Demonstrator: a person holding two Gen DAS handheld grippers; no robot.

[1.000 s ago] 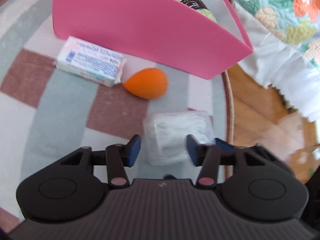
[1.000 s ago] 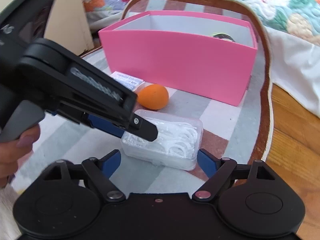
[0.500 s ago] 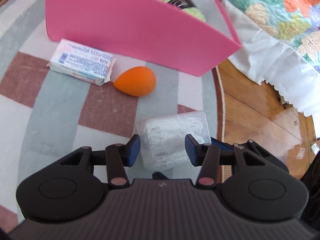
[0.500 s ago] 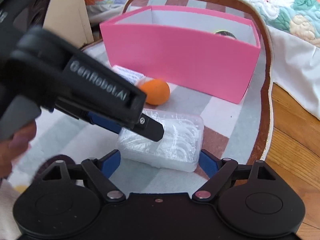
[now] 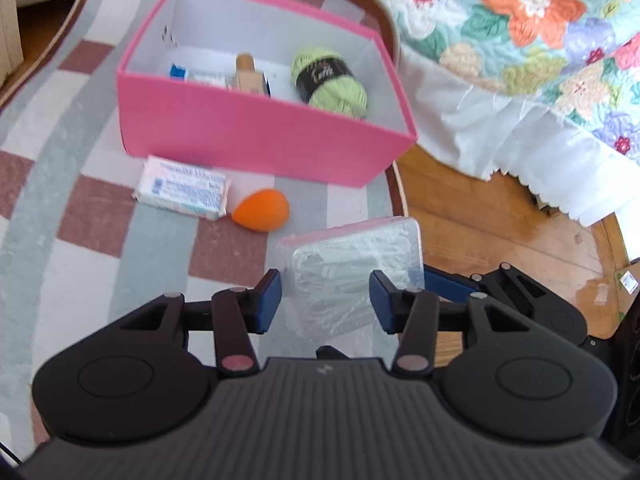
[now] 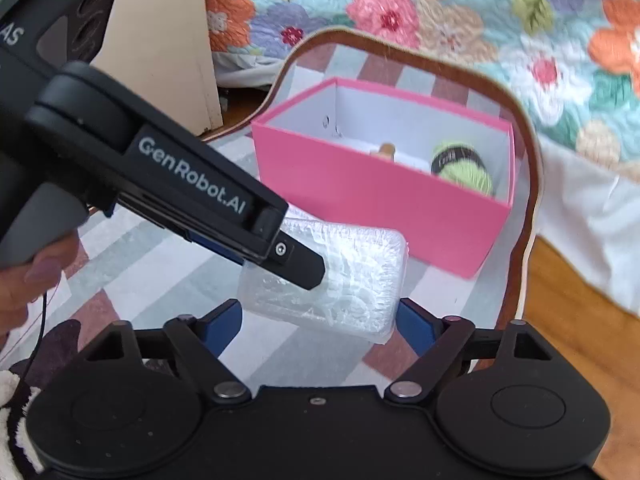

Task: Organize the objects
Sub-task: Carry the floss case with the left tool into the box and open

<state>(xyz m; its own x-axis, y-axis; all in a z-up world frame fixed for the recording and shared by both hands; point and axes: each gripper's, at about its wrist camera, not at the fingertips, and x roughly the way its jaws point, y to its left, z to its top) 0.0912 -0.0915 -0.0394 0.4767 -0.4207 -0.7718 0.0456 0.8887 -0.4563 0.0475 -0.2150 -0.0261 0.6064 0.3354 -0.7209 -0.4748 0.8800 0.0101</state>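
Note:
A clear plastic box of white floss picks (image 5: 352, 272) is held up off the rug between the blue pads of my left gripper (image 5: 325, 300), tilted. It also shows in the right wrist view (image 6: 352, 280), with my left gripper's finger across it. My right gripper (image 6: 318, 326) is open, its pads just beside the box's ends. The pink box (image 5: 256, 136) stands on the rug beyond, open on top, holding green yarn (image 5: 332, 80), a beige bottle (image 5: 248, 76) and a white tube. An orange sponge egg (image 5: 262, 210) and a white packet (image 5: 184, 192) lie on the rug before it.
The checked rug (image 5: 80, 208) ends at a brown border to the right, with wood floor (image 5: 500, 236) past it. A bed with a floral quilt (image 5: 540, 32) and white skirt stands behind and right. A beige furniture panel (image 6: 160, 40) is at the back left.
The clear box has been lifted off the rug in my left gripper. Both grippers have risen, so the inside of the pink box now shows.

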